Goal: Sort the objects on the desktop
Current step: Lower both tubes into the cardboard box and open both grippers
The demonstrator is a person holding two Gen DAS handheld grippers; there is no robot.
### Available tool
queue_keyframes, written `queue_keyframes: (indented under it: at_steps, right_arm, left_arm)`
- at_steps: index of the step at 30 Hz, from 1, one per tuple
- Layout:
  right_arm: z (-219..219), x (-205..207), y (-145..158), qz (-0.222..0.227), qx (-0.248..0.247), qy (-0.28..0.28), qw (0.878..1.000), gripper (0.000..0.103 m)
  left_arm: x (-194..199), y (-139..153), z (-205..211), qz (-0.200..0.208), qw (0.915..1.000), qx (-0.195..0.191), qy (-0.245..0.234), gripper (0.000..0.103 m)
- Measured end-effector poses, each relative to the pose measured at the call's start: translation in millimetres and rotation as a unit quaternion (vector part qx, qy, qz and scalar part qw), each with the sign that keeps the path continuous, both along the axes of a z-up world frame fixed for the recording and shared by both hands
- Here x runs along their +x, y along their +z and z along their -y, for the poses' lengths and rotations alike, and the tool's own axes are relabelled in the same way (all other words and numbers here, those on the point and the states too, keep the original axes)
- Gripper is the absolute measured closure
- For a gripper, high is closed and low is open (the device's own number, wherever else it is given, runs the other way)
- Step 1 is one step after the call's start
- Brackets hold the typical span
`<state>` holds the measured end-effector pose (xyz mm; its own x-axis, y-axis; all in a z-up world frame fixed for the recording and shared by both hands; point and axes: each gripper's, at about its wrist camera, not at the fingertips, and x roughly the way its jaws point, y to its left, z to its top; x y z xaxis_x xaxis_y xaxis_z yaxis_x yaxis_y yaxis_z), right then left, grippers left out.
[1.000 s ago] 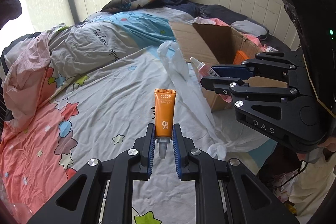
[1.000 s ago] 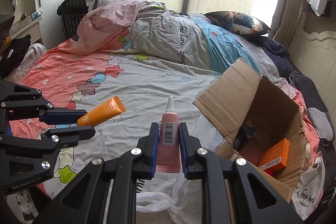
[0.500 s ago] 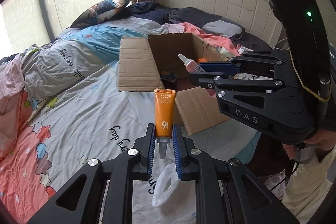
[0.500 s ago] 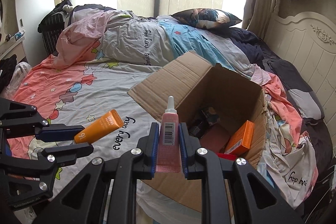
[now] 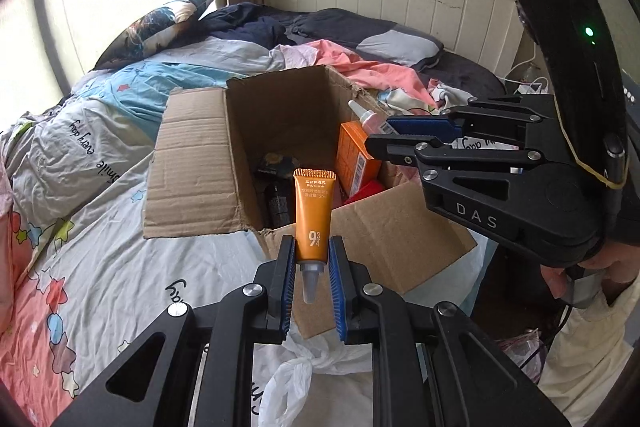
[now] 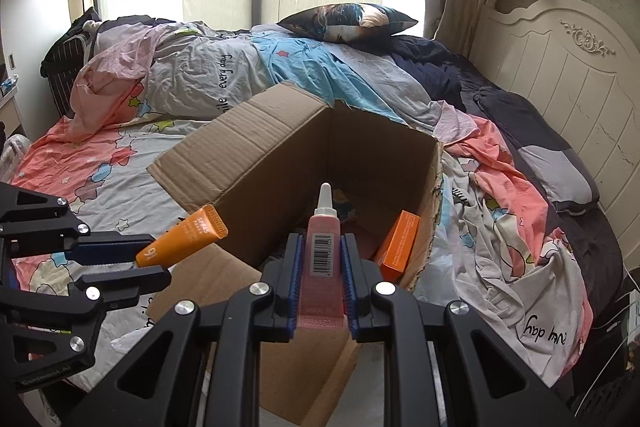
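Item: my left gripper, clamped on the orange tube near its nozzle end, crimped end pointing ahead. Item: my right gripper, clamped on the pink tube, white nozzle pointing ahead.

Change over the last second: both tools have swung from above the open sheet toward the box. A second ago the box sat off to the side; now it fills the middle of both views, and neither grip has altered. My reading: this is the carry to the box, and a release over the opening looks close. The pink tube's nozzle is already over the opening; the orange tube seems short of the near wall, though the fisheye leaves that uncertain.

Left view only:
- dark items low in the box
- a red item beside the carton
- a plastic bag below my fingers
- a person's hand on the right tool's handle

Right view only:
- barcode on the pink tube
- orange carton leaning on the box's right wall
- the stretch of bed beyond the box, toward the window
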<state>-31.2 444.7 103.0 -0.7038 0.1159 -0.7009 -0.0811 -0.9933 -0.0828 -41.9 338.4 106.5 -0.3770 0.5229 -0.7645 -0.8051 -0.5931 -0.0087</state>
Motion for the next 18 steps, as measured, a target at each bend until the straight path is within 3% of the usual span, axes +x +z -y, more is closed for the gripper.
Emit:
queue_keyframes:
  at_steps: [14, 18]
  right_arm:
    - [-22, -11, -12, 0.005, -0.011, -0.015, 1.0, 0.085]
    - [-23, -11, -13, 0.006, -0.009, -0.02, 1.0, 0.074]
  left_arm:
    - [-21, -10, -16, 0.016, 0.9999, 0.003, 0.0, 0.087]
    - [-21, -13, -22, 0.013, 0.9999, -0.006, -0.006, 0.087]
